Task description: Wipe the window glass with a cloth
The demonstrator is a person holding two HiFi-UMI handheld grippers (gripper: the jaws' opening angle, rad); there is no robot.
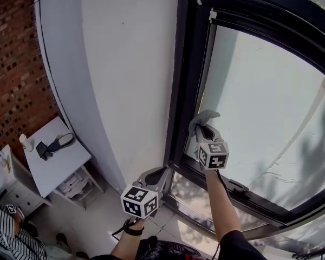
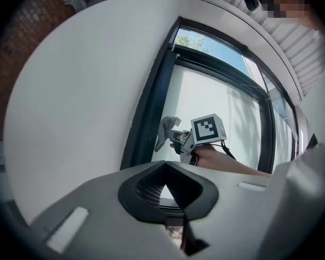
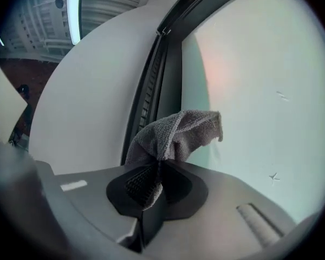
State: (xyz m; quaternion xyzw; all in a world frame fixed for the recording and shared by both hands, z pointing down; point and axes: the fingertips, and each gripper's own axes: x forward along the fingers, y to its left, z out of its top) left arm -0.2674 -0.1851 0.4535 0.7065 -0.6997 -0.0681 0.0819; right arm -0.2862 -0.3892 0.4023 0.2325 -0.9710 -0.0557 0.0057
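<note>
Step in hand: wiping, at the left edge of the window glass (image 1: 265, 107).

Right gripper (image 1: 203, 131): clenched on the grey cloth (image 1: 204, 119), with a bunched fold pinched between the jaws and the loose remainder standing out ahead of them.

Cloth position: low on the pane, just beside the dark frame upright (image 1: 181, 91), at or very near the glass. Contact with the glass not confirmable from any view.

Left gripper (image 1: 154, 176): closed on nothing, held below and to the left of the right gripper, near the bottom corner of the frame and apart from the glass.

Judged remainder: most of the pane, to the right and above.

Next move, as judged:
- Press the loose cloth flat against the pane.
- Sweep away from the frame upright, across the glass.
- Keep the hard jaw tips off the surface.
- Maintain a firm pinch to prevent slipping of the fold under drag.
- Keep the left gripper clear of the stroke path.
</note>
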